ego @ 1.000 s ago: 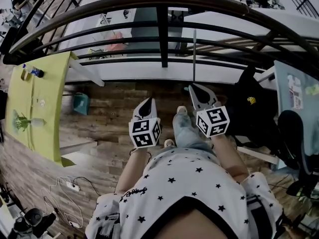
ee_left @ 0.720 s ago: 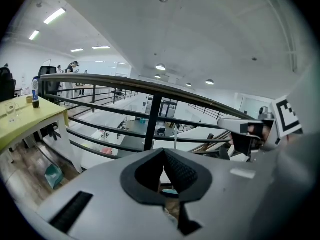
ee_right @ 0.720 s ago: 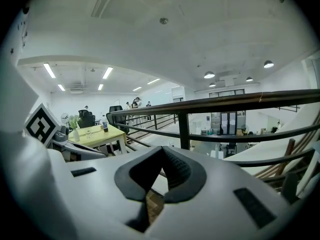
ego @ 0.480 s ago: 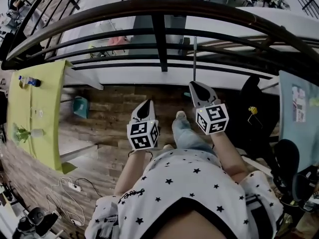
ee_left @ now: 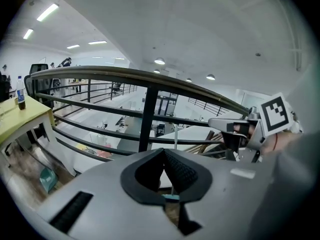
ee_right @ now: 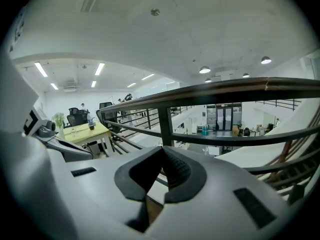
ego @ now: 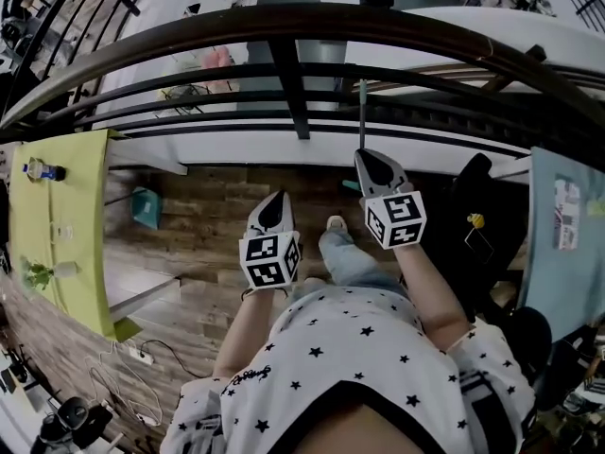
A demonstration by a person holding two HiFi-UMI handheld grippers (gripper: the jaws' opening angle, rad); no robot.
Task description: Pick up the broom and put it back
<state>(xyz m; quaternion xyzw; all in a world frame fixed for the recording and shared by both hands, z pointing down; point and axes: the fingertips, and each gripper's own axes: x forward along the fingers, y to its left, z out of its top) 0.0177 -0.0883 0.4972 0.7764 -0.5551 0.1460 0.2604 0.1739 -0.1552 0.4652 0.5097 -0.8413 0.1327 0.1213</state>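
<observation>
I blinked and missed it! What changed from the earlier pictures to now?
The person stepped toward the railing, carrying both grippers forward; the right gripper now looks nearly at the broom handle. Nothing was grabbed: the left gripper and the right stayed shut and empty.

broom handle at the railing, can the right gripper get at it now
Probably yes: the broom handle stands at the railing just ahead of the right gripper, with nothing between them, though its shut jaws would need to open.
</observation>
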